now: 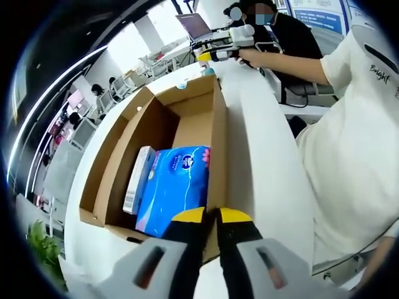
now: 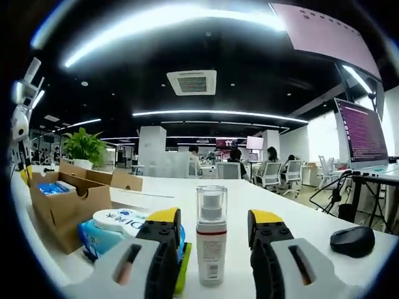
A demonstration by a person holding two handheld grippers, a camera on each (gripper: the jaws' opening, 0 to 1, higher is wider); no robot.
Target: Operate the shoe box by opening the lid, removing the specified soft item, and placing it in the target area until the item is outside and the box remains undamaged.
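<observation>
Left gripper view: claw (image 1: 211, 216) closed on box (image 1: 215, 134)

White table (image 2: 293, 205) — open shoe box (image 2: 62, 202), spray bottle (image 2: 211, 243), wipes pack (image 2: 112, 227), mouse (image 2: 352, 241).

The left gripper view looks steeply down from close above the near edge of the open shoe box (image 1: 159, 134) on the white table (image 1: 262, 162), while the right gripper view sits low, facing level along the table (image 2: 299, 205), sharing that shoe box (image 2: 62, 199) at its left.
</observation>
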